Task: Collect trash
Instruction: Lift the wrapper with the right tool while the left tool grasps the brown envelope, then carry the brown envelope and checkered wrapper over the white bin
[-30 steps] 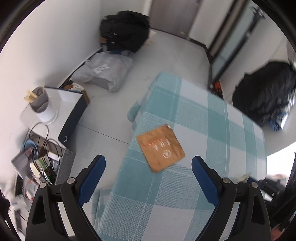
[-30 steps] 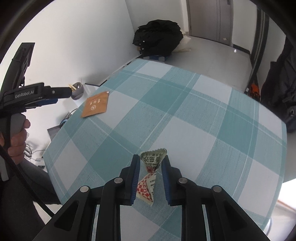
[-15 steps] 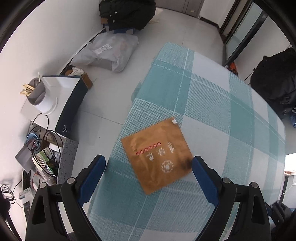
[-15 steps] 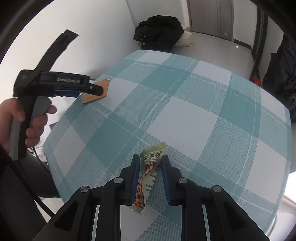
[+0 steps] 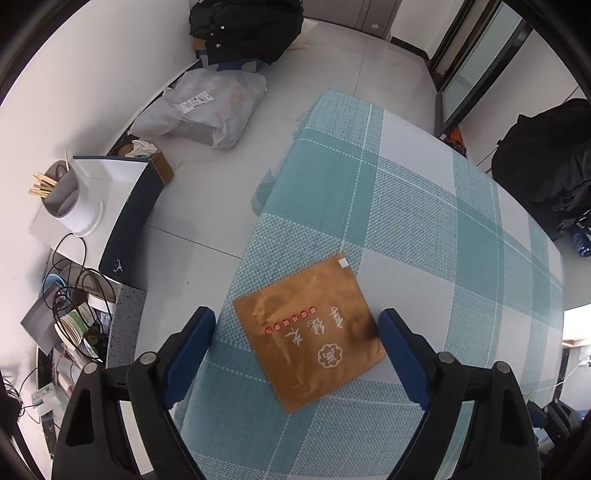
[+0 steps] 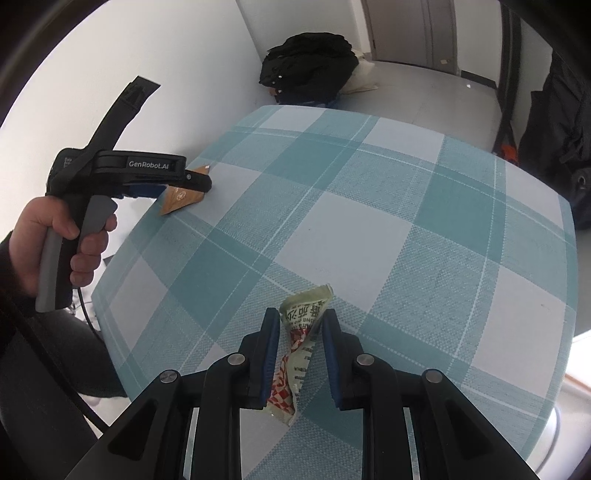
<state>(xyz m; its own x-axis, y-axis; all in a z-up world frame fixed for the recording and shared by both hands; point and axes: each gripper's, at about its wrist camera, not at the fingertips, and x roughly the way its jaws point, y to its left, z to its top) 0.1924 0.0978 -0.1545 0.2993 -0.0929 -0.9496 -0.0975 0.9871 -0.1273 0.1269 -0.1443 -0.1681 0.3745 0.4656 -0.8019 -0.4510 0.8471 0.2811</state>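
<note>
A flat brown paper packet (image 5: pixel 312 334) with red and white print lies near the left edge of the teal checked tablecloth (image 5: pixel 424 206). My left gripper (image 5: pixel 297 341) is open, its blue fingers either side of the packet, just above it. In the right wrist view the packet (image 6: pixel 183 197) shows partly under the left gripper (image 6: pixel 195 184). My right gripper (image 6: pixel 300 332) is shut on a crumpled green, white and red wrapper (image 6: pixel 301 332), held over the tablecloth (image 6: pixel 369 221).
Left of the table on the floor are a white and navy box (image 5: pixel 122 199), a cup of chopsticks (image 5: pixel 64 195), cables (image 5: pixel 74 295), a grey plastic bag (image 5: pixel 207 107) and a black bag (image 5: pixel 247 26). Another black bag (image 5: pixel 550 166) stands at the right.
My left gripper has moved down and forward onto the brown packet, which now lies between its open fingers. My right gripper still holds the wrapper, drawn slightly back.
</note>
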